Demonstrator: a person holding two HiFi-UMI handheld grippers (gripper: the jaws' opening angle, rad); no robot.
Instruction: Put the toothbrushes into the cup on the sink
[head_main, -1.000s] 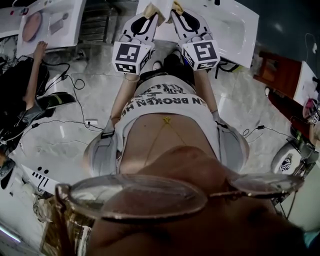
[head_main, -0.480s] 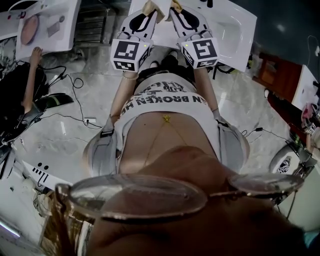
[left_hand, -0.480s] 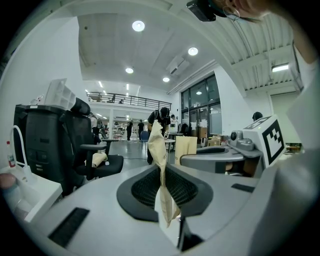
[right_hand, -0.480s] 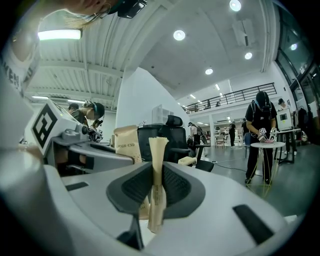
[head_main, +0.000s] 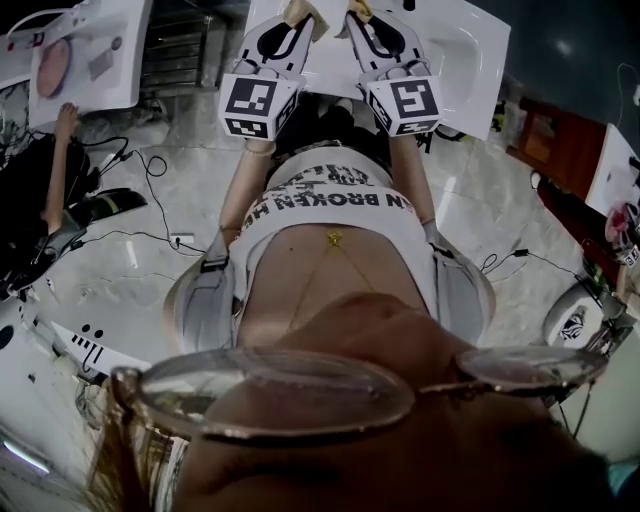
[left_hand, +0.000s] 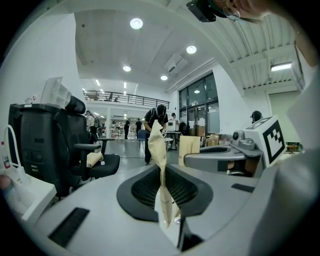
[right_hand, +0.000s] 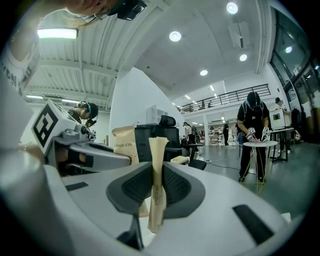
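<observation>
A long, flat packet of tan paper (left_hand: 159, 150) is pinched between the tongs of the left gripper (left_hand: 163, 186), which are pressed onto its lower part. Above the pads it is crumpled and twisted, and what it wraps cannot be seen. A second tan paper packet (right_hand: 157, 172), straighter and with a zigzag-cut top edge, is clamped upright in the same way by the tongs of the right gripper (right_hand: 156, 189).

Only the head view shows where both packets are. They are held side by side, close together but apart, at the near edge of a white ceramic sink (head_main: 470, 55), with the person's body below them.

The pinch itself is shown only in the gripper views. In the right gripper view, dark printed lettering is seen on the face of the left gripper's packet, which the left gripper view shows only edge-on. A black office chair (left_hand: 95, 160) is seen in the left gripper view alone.
</observation>
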